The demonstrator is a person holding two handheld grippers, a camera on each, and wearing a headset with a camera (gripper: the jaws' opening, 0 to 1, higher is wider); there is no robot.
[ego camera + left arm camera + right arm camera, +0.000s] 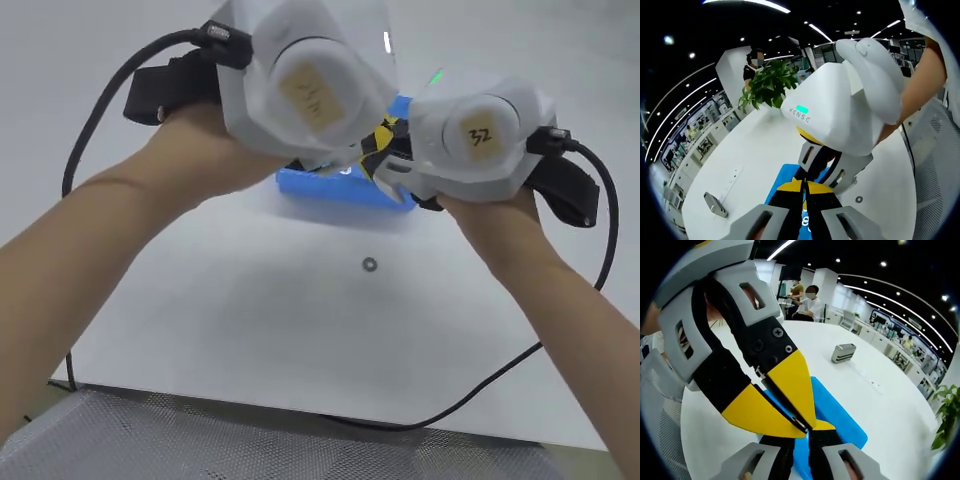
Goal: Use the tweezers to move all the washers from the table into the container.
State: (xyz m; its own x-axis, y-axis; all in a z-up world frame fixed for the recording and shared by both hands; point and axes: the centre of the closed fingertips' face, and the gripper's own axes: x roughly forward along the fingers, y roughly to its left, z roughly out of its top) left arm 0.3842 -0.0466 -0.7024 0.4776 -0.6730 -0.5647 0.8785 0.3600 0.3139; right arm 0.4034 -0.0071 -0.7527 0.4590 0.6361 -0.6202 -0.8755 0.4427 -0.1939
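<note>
Both hands hold their tools high and close together directly above the blue container point(340, 190), apparently so that the tweezers can be seated properly before any picking starts. In the right gripper view the left tongs point(805, 195) reach in over the container with their yellow tips pressed together on a thin dark strip that I take to be the tweezers point(782, 400). The strip runs lengthwise between the tips, and its end comes out just at their point. The right tongs point(809, 440) meet that end nose to nose over the container. Their jaws stand very close, with a sliver of blue showing between them, and I cannot tell whether they pinch the strip or merely steady it. Meeting tip to tip like this probably lets one hand adjust the tool's angle while the other keeps the grip. One washer point(369, 264) lies flat on the white tabletop point(250, 300), near the container on the person's side and well below the tools, touched by nothing. The container's inside is hidden, so its contents cannot be judged. The step in hand looks like preparing the tweezers, and the washer has not yet been fetched.
</note>
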